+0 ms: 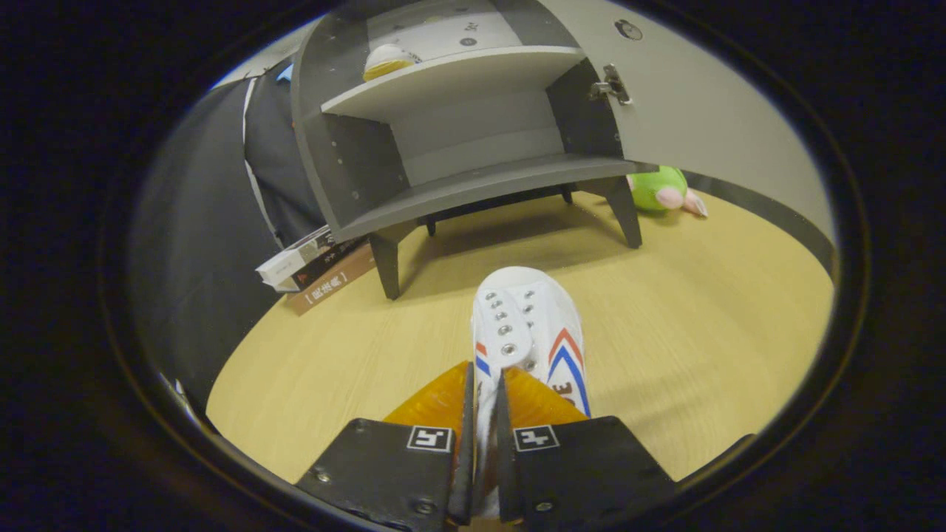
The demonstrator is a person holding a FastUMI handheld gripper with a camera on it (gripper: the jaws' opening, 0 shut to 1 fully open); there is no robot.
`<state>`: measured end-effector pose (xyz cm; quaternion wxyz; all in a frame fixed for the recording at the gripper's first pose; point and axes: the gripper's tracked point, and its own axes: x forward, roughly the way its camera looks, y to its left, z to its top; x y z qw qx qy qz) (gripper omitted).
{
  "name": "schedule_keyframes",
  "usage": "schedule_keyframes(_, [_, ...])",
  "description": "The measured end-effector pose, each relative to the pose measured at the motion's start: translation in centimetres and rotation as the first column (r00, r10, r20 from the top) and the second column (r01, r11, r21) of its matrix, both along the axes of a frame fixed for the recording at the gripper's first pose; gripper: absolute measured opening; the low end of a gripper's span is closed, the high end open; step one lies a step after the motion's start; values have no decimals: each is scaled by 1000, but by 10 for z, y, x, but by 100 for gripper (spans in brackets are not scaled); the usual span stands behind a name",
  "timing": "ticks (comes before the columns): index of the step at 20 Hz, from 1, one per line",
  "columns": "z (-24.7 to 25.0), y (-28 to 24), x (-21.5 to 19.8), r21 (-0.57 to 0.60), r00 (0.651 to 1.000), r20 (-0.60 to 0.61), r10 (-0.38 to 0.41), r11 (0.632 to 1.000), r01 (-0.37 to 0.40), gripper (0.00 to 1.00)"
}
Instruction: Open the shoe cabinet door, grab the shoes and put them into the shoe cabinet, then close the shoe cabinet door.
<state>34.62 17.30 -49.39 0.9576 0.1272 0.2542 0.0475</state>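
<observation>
The table (665, 325), pale wood grain, carries everything here. On it, beyond the fingers, stands the shoe cabinet (473, 148), grey, on short dark legs, with its door (709, 111) swung wide to the right so that the hinge shows at the inner edge. That open door leaves the lower shelf (480, 188) bare and facing the gripper, which I judge to be the spot meant for the shoe; the upper shelf already holds a small white and yellow object (388, 60), too small to name.

To the left of the cabinet's legs lies a stack of books (314, 266), against the dark wall. Behind the right legs, under the door, sits a green plush toy (661, 188) with pink parts. Both lie off the straight path from fingers to shelf.

The shoe (528, 325) is white canvas with metal eyelets and red and blue chevron stripes on its side, toe pointing toward the cabinet. It sits just ahead of the gripper (484, 403), whose two fingers are drawn close together and pinch a thin part of the shoe's upper near the heel opening. Held this way, the toe can lead into the shelf. Whether the sole rests on the table or is lifted, I cannot tell.
</observation>
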Motion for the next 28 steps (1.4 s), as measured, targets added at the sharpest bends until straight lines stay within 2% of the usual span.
schedule_keyframes(3, [11, -1, 4, -58, 997, 74, 13, 998, -9, 10])
schedule_keyframes(6, [14, -1, 3, -85, 995, 96, 33, 996, -25, 9])
schedule_keyframes(9, [20, -1, -4, -63, 993, 103, 57, 997, -51, 5])
schedule_keyframes(14, [48, -1, -13, -95, 985, 163, 58, 995, -43, 4])
schedule_keyframes(20, [109, -7, -31, -121, 961, 267, 71, 992, -39, 4])
schedule_keyframes(28, [203, -6, -28, -147, 918, 382, 111, 987, -59, 4])
